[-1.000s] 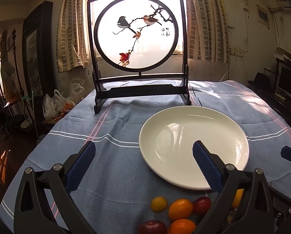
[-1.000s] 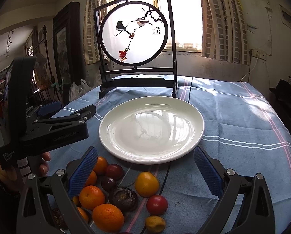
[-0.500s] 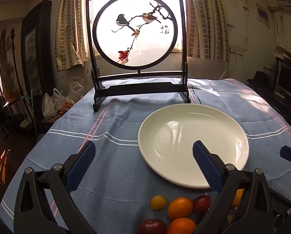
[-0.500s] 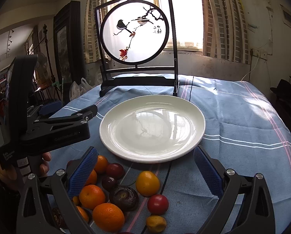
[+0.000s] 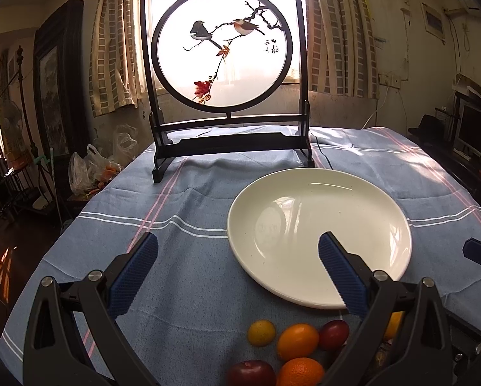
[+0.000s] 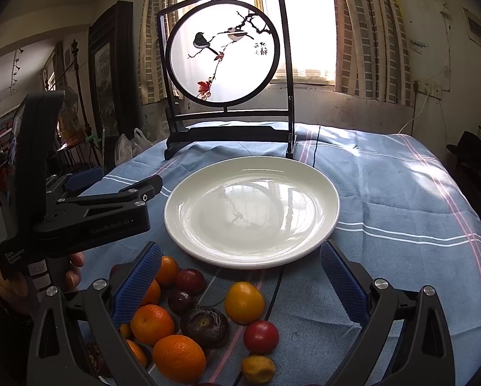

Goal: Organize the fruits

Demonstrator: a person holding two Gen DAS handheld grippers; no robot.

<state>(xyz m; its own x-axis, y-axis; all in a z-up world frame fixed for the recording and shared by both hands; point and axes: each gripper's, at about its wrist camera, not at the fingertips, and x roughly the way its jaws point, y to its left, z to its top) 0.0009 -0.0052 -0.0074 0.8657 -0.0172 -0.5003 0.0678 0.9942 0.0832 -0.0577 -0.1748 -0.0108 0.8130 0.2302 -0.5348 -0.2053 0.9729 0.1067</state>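
Observation:
An empty white plate [image 5: 363,212] [image 6: 324,193] sits on the blue striped tablecloth. A pile of loose fruit lies in front of it: oranges [image 6: 179,357], a yellow-orange fruit [image 6: 244,302], a small red fruit [image 6: 261,336], dark plums [image 6: 189,281], a dark brown round fruit [image 6: 205,323] and a small yellow one [image 6: 258,368]. The left wrist view shows some of them, such as an orange fruit [image 5: 297,341] and a red one [image 5: 252,372]. My left gripper [image 5: 237,254] is open and empty above the cloth, left of the plate. My right gripper [image 6: 240,267] is open and empty above the fruit pile.
A dark framed round screen with painted birds [image 5: 227,51] [image 6: 224,51] stands upright on the table behind the plate. The left gripper's body [image 6: 89,215] shows at the left in the right wrist view. Plastic bags [image 5: 92,170] and furniture stand beyond the table's left edge.
Both views have shifted slightly; the plate and screen sit a little higher in the frames. Both grippers stay open and empty. The fruit has not moved.

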